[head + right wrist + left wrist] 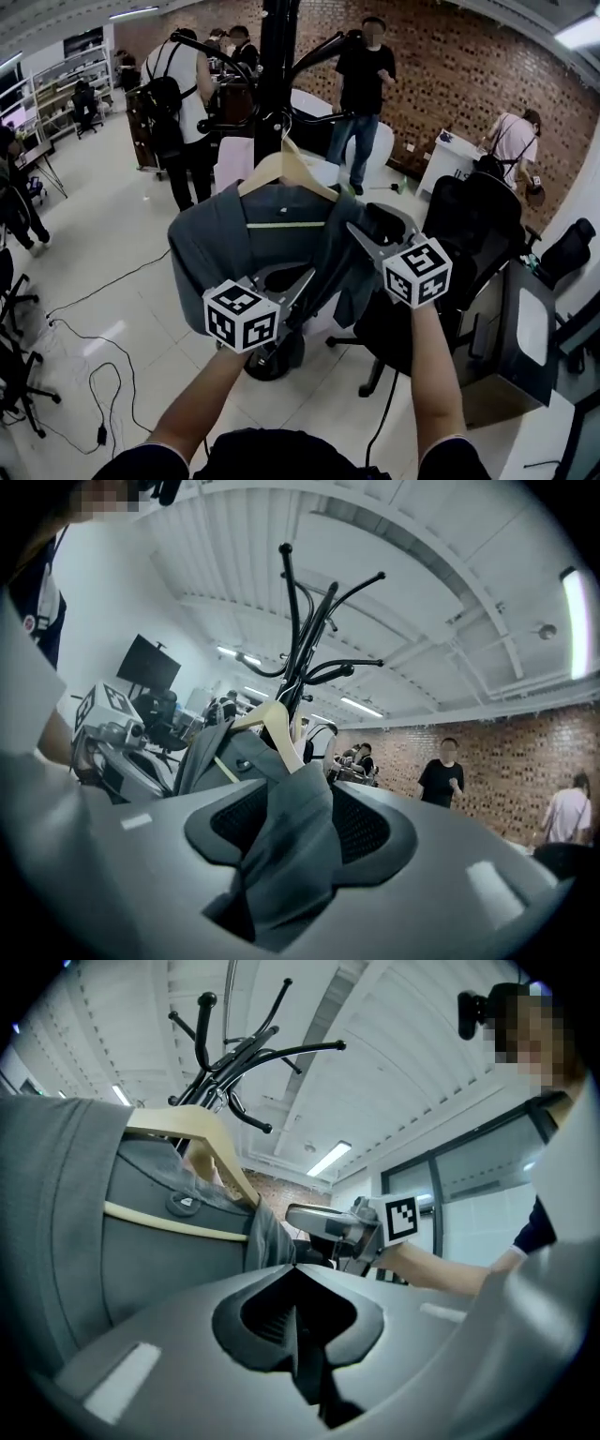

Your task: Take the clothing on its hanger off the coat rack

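A grey garment [281, 246] hangs on a wooden hanger [292, 165], hooked on the black coat rack [278, 56]. My left gripper [309, 274] is at the garment's lower hem, jaws closed together [295, 1269] with a thin dark fold of cloth pinched between them. My right gripper [358, 231] is at the garment's right side. In the right gripper view its jaws [300, 786] stand apart, and a fold of the grey cloth [286, 855] lies loosely between them. The hanger [272, 722] and rack arms [305, 621] rise just beyond.
A black office chair [469, 234] stands close on the right, beside a dark desk [525, 337]. Several people [361, 84] stand behind the rack near a brick wall. Cables [84, 366] trail over the tiled floor at the left. Another chair base [19, 375] sits at the far left.
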Motion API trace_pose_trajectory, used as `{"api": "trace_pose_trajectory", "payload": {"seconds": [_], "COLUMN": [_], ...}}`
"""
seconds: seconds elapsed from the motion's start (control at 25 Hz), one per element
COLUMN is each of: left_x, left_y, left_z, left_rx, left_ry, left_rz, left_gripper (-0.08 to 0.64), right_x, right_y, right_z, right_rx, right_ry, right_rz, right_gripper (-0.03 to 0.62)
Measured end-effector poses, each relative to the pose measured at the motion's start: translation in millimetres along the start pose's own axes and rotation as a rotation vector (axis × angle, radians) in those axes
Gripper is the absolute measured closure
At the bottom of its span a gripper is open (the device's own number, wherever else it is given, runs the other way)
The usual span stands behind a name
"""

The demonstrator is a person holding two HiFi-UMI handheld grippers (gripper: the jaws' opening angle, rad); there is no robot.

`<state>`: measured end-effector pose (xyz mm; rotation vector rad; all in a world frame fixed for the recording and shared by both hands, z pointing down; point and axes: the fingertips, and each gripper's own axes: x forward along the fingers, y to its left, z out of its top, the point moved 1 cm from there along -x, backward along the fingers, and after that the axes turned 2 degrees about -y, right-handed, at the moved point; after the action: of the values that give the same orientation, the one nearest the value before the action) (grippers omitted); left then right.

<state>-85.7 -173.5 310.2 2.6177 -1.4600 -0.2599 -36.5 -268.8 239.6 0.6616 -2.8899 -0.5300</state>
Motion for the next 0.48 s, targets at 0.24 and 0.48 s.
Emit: {"api": "trace_pose_trajectory", "payload": {"seconds": [0.24, 0.48], "left_x": [0.9, -4.6], "left_y": [7.5, 8.1], "left_z": [0.1, 1.6], "left_rx": [0.009, 0.017], "left_ry": [-0.024, -0.037], "left_rz": [0.072, 0.124], "left_gripper": [0.548, 0.548], "right_x": [42.5, 61.0], "right_y": [-13.1, -8.4], "right_z": [-10.1, -11.2], "right_rx": [-0.184, -0.266], "right_ry": [0.116, 0.189], "right_rz": [0.097, 0.236], "right_gripper": [0.334, 0.33]}}
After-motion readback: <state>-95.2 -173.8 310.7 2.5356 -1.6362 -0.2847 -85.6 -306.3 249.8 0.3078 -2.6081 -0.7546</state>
